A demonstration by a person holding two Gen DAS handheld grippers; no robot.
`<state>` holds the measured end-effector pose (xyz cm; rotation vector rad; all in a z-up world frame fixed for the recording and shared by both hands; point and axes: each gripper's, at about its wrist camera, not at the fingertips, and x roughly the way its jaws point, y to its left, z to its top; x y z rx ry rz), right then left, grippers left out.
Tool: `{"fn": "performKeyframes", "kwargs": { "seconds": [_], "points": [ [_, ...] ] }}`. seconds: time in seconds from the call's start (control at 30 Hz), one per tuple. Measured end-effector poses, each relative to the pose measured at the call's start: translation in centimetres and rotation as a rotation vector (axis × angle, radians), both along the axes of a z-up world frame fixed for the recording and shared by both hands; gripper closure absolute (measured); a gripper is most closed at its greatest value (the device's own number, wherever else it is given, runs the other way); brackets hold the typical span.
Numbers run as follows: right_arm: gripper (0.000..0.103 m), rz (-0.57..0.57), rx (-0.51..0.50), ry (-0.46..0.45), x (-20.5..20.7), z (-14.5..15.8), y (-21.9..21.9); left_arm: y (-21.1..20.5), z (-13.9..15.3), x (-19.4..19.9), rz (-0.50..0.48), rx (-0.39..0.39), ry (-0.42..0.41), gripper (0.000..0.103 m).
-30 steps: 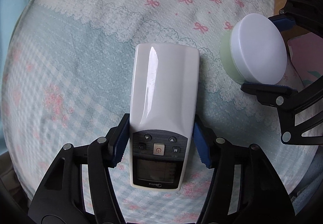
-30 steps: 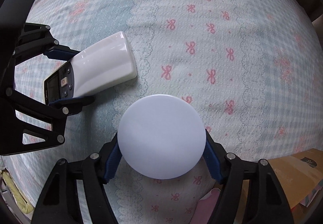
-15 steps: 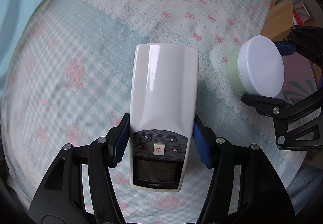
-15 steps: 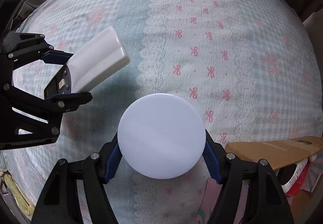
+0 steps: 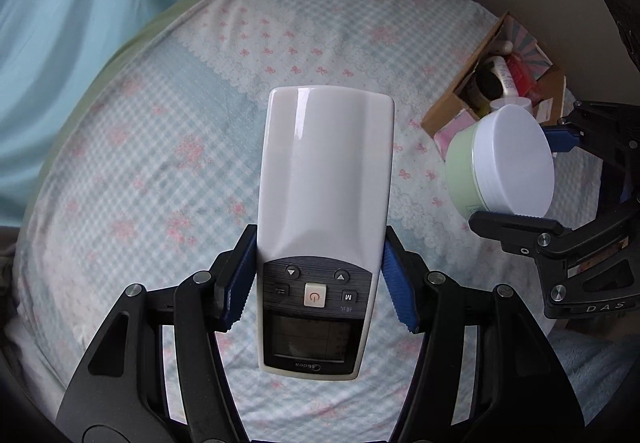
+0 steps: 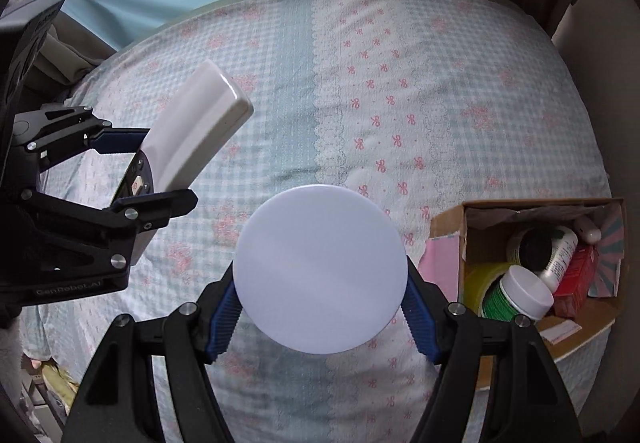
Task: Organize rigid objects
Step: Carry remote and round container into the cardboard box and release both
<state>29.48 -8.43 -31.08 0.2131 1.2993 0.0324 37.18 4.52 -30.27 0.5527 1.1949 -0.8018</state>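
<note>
The left gripper [image 5: 320, 285] is clamped on a white remote control [image 5: 324, 211], its blue pads [image 5: 240, 283] pressing the two long edges just beside the dark button panel. The remote is a glossy, slightly curved slab with a grey display at its near end, a pale power button with a red symbol, two arrow keys and an "M" key (the brand print below the display reads upside down from this camera). It is held in the air above the bed [image 5: 168, 131], whose cover is a pale blue and white check with pink bows and lace-like bands. The right gripper [image 6: 320, 307] is closed around a round jar [image 6: 320, 269], seen from the left wrist as a light green body under a flat white lid; it too hangs clear of the bedcover. To the right, an open cardboard box [image 6: 448, 221] sits on the bed, holding a green bottle with a white cap [image 6: 518, 293], a red packet [image 6: 576, 279] and other containers.
</note>
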Motion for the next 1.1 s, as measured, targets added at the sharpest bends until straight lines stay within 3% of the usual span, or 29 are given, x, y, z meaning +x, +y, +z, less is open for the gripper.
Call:
{"fn": "performKeyframes", "kwargs": {
  "seconds": [0.23, 0.53, 0.77, 1.1],
  "points": [
    [0.036, -0.099, 0.031, -0.069, -6.0, 6.6, -1.3, -2.1, 6.0, -4.5, -0.045, -0.069, -0.041, 0.048],
    [0.036, -0.181, 0.029, -0.121, -13.0, 10.4, -7.4, -7.2, 8.4, -10.5, -0.061, -0.108, -0.036, 0.048],
    [0.036, -0.206, 0.031, -0.114, -16.1, 10.1, -15.6, -12.5, 7.9, -12.6, -0.009, -0.115, -0.011, 0.048],
    [0.036, -0.226, 0.043, -0.066, -15.5, 5.9, -26.5, -21.9, 3.1, -11.0, -0.001, -0.057, 0.048, 0.048]
  ]
}}
